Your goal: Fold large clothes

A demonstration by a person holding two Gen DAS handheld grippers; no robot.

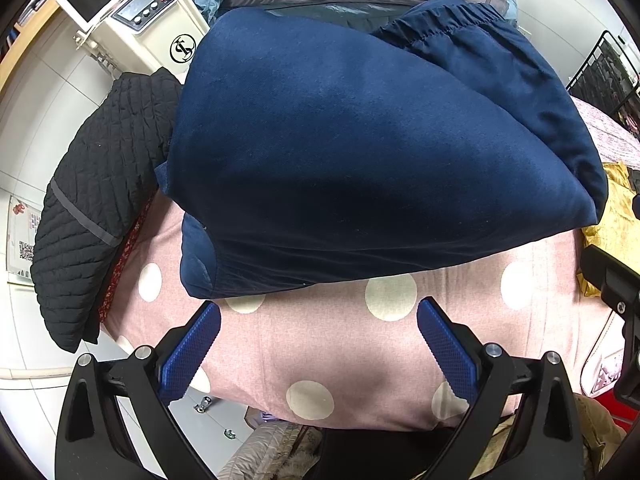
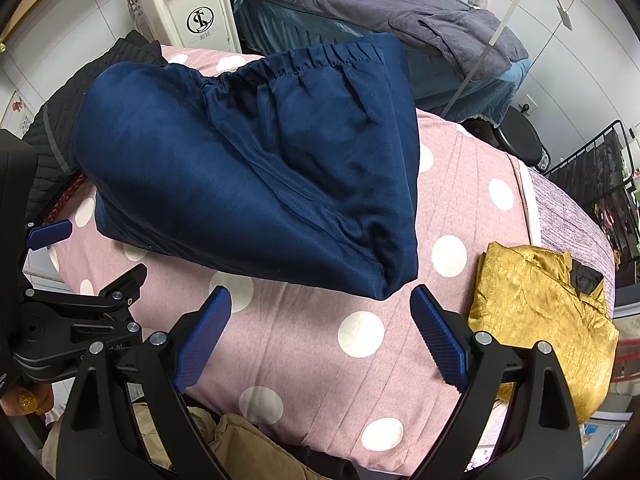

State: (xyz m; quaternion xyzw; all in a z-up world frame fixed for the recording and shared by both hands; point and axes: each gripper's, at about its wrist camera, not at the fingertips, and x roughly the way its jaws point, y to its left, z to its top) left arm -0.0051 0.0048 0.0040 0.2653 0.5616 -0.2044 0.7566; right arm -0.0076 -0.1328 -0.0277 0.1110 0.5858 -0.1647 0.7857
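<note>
Both grippers are spread wide with nothing between the blue pads. Left gripper (image 1: 319, 342) hovers just over the pink polka-dot bedspread (image 1: 360, 360), right at the near edge of the folded navy garment (image 1: 360, 152), not touching it as far as I can tell. Right gripper (image 2: 320, 330) sits the same way, jaws apart, its gap lined up just below the garment's near corner.

From the right wrist view the navy garment (image 2: 248, 160) is a thick folded bundle lying on the bedspread (image 2: 360, 380), with an elastic gathered band showing along the far edge. You can also spot the left gripper (image 2: 50, 234) off at the left side of that view, and a bit of a finger with a glittery gold nail (image 2: 26, 400) under it.

Other stuff around: a black quilted jacket (image 1: 100, 200) hanging off the left edge of the bed just beside the navy bundle, a crumpled gold fabric piece (image 2: 536, 320) on the right, well apart from the bundle, and a white machine with knobs (image 1: 140, 12) by the wall behind.
</note>
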